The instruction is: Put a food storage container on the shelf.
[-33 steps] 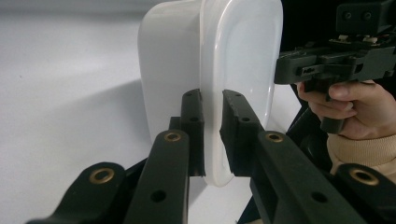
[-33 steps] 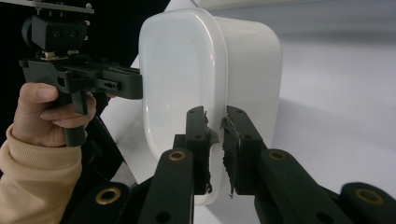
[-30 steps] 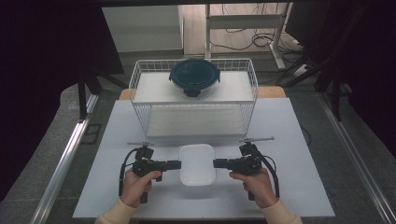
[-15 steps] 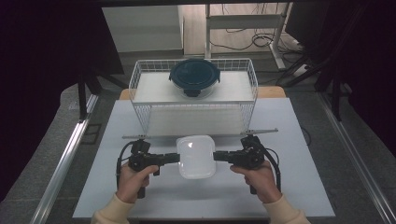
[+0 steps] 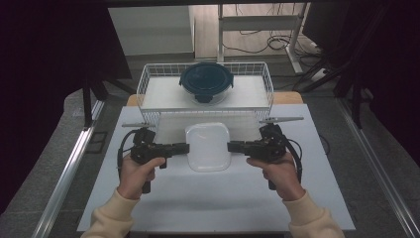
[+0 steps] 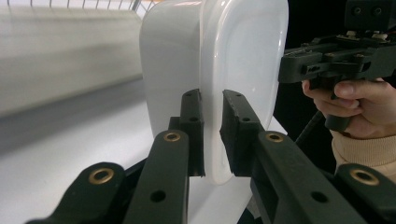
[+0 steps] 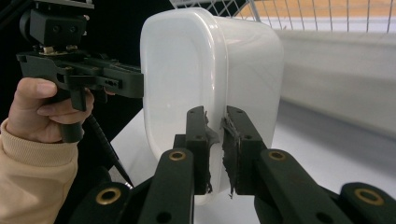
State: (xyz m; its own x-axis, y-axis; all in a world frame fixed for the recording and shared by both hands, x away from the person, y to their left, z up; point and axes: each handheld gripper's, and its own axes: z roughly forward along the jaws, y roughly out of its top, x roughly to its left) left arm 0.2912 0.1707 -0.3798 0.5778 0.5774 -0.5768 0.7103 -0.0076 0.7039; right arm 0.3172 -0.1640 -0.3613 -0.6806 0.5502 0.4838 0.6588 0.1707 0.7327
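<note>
Both grippers, left gripper [image 5: 184,148] and right gripper [image 5: 232,147], pinch the white rounded plastic container's [image 5: 207,146] rim; gripper views reveal its depth, its underside hidden.

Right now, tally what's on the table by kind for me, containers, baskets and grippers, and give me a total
White container, held at its rim between both grippers: 1
Dark blue round container with lid, inside the basket: 1
White wire basket: 1
Grippers: 2, the left gripper and the right gripper
Total: 5
</note>
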